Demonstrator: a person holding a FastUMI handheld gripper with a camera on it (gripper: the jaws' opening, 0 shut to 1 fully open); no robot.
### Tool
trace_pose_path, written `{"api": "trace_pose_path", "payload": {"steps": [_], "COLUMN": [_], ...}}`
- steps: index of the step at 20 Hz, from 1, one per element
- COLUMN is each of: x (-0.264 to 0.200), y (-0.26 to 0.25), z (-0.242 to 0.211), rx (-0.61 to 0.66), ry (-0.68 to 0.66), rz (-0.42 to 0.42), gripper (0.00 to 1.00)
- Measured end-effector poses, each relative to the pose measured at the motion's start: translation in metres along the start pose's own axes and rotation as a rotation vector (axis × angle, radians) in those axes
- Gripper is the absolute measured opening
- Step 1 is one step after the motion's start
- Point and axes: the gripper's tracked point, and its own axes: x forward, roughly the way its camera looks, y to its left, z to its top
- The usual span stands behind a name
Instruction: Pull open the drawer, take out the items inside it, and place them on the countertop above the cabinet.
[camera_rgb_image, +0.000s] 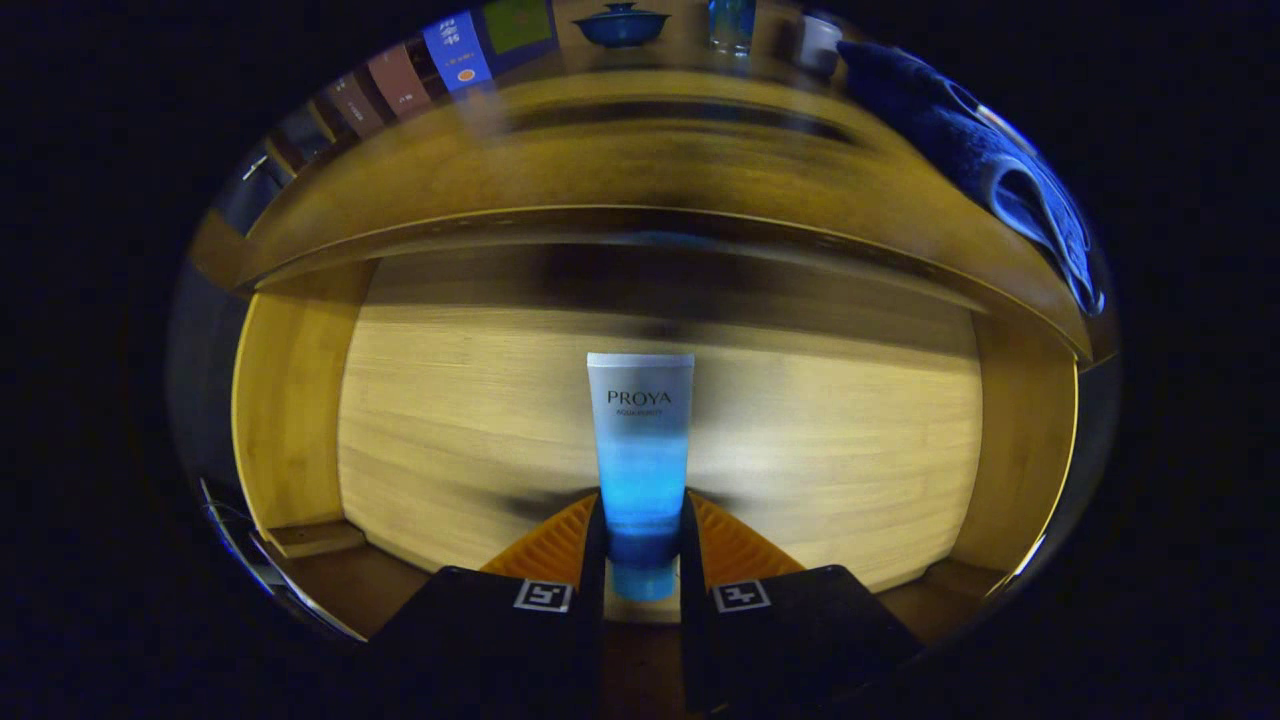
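Tube (640, 440) clamped btwn jaws, cap end in, over open drawer (450, 420).

drawer (300, 400) floor bare around tube (640, 440) | side walls bound it | tabletop (640, 160) edge overhangs above | towel (990, 160) drapes tabletop's right end

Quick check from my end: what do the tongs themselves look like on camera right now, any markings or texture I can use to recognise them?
The tongs have two blocky housings, each carrying a small square black-and-white fiducial tag near its inner front corner. Ahead of the housings, the fingers taper forward as wedge shapes with fine ribbed ridges across their faces. No cables are visible.
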Motion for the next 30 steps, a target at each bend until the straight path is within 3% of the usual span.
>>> {"api": "trace_pose_path", "payload": {"steps": [9,12,15,22,30], "x": [-0.115,-0.145,-0.162,-0.142,-0.082], "y": [0.028,0.030,0.024,0.004,-0.012], "z": [0.012,0.034,0.071,0.151,0.182], "rx": [-0.039,-0.036,-0.026,0.002,0.060], "ry": [-0.137,-0.158,-0.201,-0.210,-0.123], "rz": [0.126,0.162,0.144,0.042,-0.021], "gripper": [0.36,0.36,0.36,0.36,0.36]}}
